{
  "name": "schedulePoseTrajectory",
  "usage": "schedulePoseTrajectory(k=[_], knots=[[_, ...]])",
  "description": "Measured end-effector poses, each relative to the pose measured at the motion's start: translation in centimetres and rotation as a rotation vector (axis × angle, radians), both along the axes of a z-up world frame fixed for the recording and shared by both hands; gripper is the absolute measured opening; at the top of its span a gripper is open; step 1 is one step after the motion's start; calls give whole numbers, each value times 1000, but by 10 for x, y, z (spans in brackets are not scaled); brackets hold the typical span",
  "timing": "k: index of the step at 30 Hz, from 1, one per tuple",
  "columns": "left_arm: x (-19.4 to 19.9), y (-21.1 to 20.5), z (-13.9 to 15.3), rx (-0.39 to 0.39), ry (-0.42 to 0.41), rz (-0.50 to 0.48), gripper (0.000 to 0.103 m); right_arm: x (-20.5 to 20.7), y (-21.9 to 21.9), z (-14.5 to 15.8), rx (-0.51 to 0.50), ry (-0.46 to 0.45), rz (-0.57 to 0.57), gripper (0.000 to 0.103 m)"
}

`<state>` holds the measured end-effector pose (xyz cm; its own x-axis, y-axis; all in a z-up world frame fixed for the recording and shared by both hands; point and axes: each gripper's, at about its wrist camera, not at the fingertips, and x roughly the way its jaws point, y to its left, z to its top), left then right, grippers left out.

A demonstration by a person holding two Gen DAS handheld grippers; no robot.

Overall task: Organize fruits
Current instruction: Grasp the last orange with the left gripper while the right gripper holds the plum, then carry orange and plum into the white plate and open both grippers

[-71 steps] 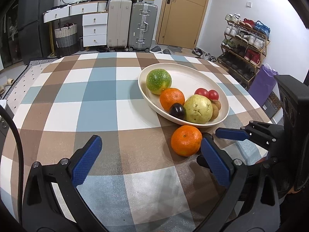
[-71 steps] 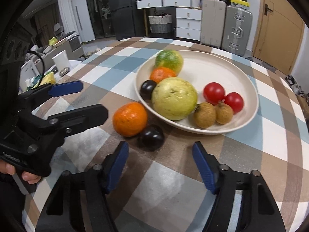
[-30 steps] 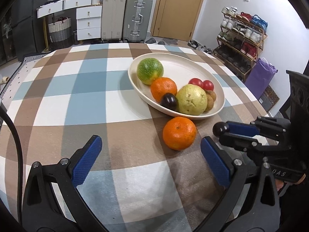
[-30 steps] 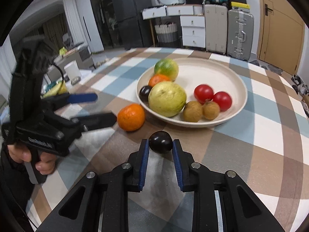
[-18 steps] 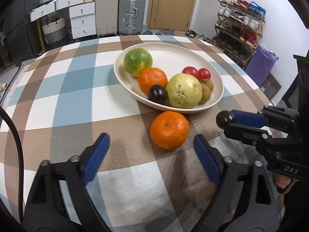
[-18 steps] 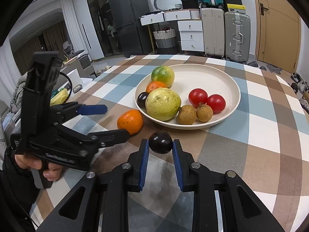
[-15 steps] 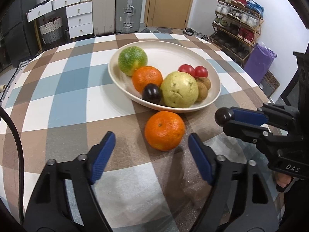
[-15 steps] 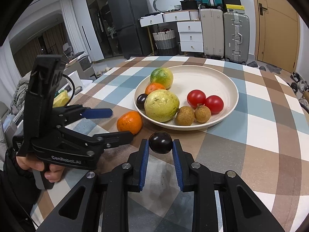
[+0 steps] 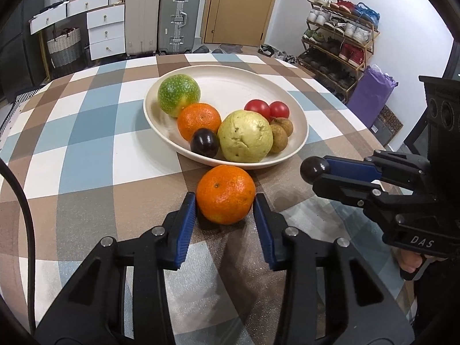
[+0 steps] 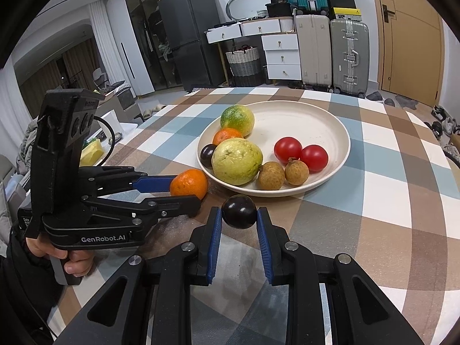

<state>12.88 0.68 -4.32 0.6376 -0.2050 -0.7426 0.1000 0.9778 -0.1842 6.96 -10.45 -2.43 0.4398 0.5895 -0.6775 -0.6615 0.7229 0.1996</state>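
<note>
**plaidfan:** So what does the setup look like? Start big.

**umi_lurker:** Biggest thing is the bench (image 9: 86, 155), covered in a blue, brown and white check cloth. On it sits a wide cream bowl (image 9: 299, 120) holding a green-speckled melon-ish fruit (image 9: 178, 94), a pale green guava (image 9: 244, 135), an orange (image 9: 198, 120), two red tomatoes (image 10: 300, 151), two brown longans (image 10: 283, 174) and a dark plum (image 9: 204, 142) (all crowded toward the near rim).

**plaidfan:** And the grippers?

**umi_lurker:** The left gripper (image 9: 224, 201) has its jaws closing around a second orange (image 9: 225, 194) that sits on the cloth just outside the bowl's near rim; the blue pads (image 9: 187, 224) are right at its sides, though it's hard to say they're pressing yet. The right gripper (image 10: 239, 212) has its jaws clamped narrow on another dark plum (image 10: 239, 211), held off the cloth, near the bowl's edge.

**plaidfan:** Anyone visible?

**umi_lurker:** Just a hand (image 10: 61, 254) on the left gripper's handle.
</note>
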Motion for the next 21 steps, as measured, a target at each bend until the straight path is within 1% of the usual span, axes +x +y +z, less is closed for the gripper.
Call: schedulePoseTrajectory(k=[14,21], knots=[[-11,10,27,-35,-83,32,37,1,-7,10,36,-26,-23,26],[-10,12,40,-36,-122,43,37,5,-13,17,54,-44,-47,26]])
